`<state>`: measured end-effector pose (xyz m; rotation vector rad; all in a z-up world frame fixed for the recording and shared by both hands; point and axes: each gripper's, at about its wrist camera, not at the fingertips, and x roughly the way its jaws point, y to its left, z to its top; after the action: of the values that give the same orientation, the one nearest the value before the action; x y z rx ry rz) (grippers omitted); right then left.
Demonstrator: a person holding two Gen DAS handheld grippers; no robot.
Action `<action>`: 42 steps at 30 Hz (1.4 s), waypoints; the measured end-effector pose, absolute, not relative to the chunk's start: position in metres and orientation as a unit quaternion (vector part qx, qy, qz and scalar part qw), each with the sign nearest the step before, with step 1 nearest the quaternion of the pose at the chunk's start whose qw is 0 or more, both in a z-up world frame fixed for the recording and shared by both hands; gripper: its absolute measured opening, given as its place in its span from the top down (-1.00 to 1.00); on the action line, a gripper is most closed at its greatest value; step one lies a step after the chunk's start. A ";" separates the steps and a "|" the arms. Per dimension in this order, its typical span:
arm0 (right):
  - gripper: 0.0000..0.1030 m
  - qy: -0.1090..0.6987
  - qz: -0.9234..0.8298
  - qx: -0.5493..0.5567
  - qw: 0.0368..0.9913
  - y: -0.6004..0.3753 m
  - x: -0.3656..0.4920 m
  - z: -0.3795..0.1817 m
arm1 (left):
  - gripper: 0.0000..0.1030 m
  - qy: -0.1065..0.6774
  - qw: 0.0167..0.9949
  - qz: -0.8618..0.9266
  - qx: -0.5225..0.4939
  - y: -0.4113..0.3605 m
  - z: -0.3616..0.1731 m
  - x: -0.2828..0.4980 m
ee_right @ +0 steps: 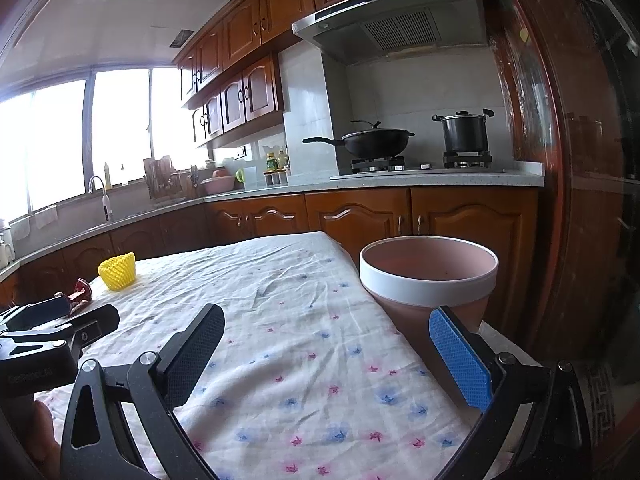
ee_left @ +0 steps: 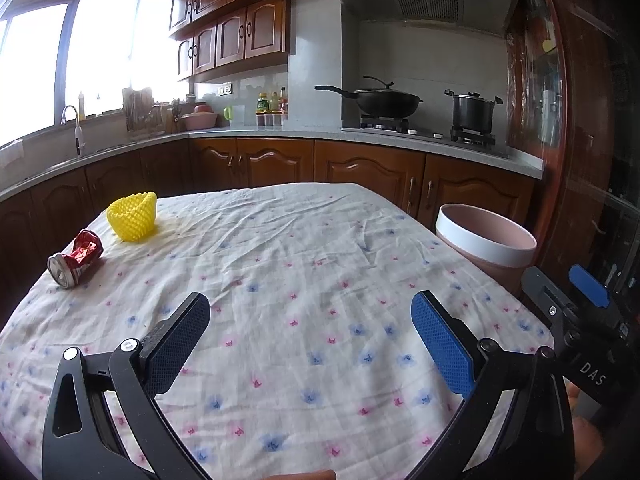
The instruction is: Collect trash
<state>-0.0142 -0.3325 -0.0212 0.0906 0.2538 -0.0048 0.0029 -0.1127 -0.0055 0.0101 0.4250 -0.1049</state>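
Note:
A crushed red can point(ee_left: 76, 263) lies on its side at the table's far left, next to a yellow foam fruit net point(ee_left: 133, 217) that stands upright. Both show in the right wrist view, the net point(ee_right: 117, 271) whole and the can point(ee_right: 80, 292) partly hidden behind the left gripper's body. A pink bin with a white rim point(ee_left: 485, 241) stands off the table's right edge, also seen in the right wrist view point(ee_right: 428, 274). My left gripper point(ee_left: 310, 316) is open and empty above the table's near middle. My right gripper point(ee_right: 326, 326) is open and empty near the bin.
The table wears a white floral cloth point(ee_left: 304, 280). Behind it run wooden cabinets and a grey counter point(ee_left: 360, 136) with a wok point(ee_left: 384, 100), a pot point(ee_left: 474, 110), bottles and a sink. A dark wooden door frame point(ee_left: 580, 120) is at the right.

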 end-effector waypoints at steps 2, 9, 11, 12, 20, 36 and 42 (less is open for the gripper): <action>-1.00 0.126 -0.001 0.046 0.991 -0.332 -0.014 -0.021 | -1.00 0.209 0.976 -0.053 0.005 -0.113 -0.005 0.002; -1.00 0.125 0.000 0.047 0.991 -0.331 -0.014 -0.020 | -1.00 0.209 0.976 -0.053 0.005 -0.113 -0.005 0.002; -1.00 0.125 0.000 0.046 0.991 -0.331 -0.013 -0.021 | -1.00 0.209 0.976 -0.053 0.005 -0.114 -0.005 0.001; -1.00 0.126 0.000 0.047 0.991 -0.331 -0.013 -0.021 | -1.00 0.209 0.976 -0.053 0.005 -0.113 -0.005 0.001; -1.00 0.126 0.001 0.047 0.991 -0.330 -0.013 -0.021 | -1.00 0.209 0.976 -0.054 0.005 -0.114 -0.005 0.001; -1.00 0.126 0.004 0.048 0.991 -0.326 -0.011 -0.019 | -1.00 0.209 0.976 -0.054 0.007 -0.115 -0.003 0.002; -1.00 0.125 0.005 0.048 0.991 -0.326 -0.011 -0.019 | -1.00 0.209 0.976 -0.054 0.008 -0.115 -0.003 0.001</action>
<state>-0.0113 -0.3265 -0.0190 0.0963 0.2501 0.0099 0.0013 -0.1154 -0.0028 0.0163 0.4206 -0.1085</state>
